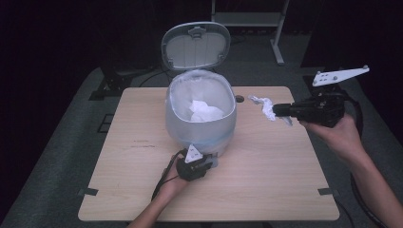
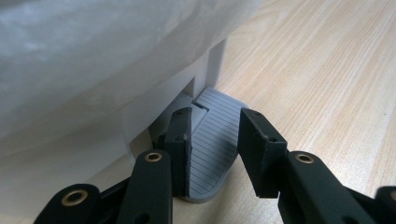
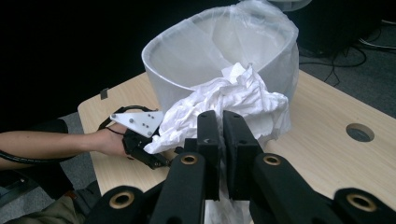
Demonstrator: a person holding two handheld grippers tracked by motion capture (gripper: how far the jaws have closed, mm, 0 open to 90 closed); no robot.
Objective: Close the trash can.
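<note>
Left claw (image 2: 215, 154) nearly pressed together over the bin's grey pedal (image 2: 212, 144), lid (image 1: 195, 44) up; right claw (image 3: 222, 140) pinching crumpled tissue (image 3: 224, 100) above the worktop (image 1: 266, 180) beside the bin (image 1: 201, 126).

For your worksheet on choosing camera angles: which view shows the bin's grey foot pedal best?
The left gripper view: the ribbed pedal lies close up between the left gripper's black jaws, under the bin. In the high view the left gripper covers that spot. The right gripper view looks at the bin from afar.

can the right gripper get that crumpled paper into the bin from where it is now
Probably yes. The lid stands open, and the bin mouth looks unobstructed. The right gripper, shut on the crumpled paper, sits right of the rim, nothing between.
</note>
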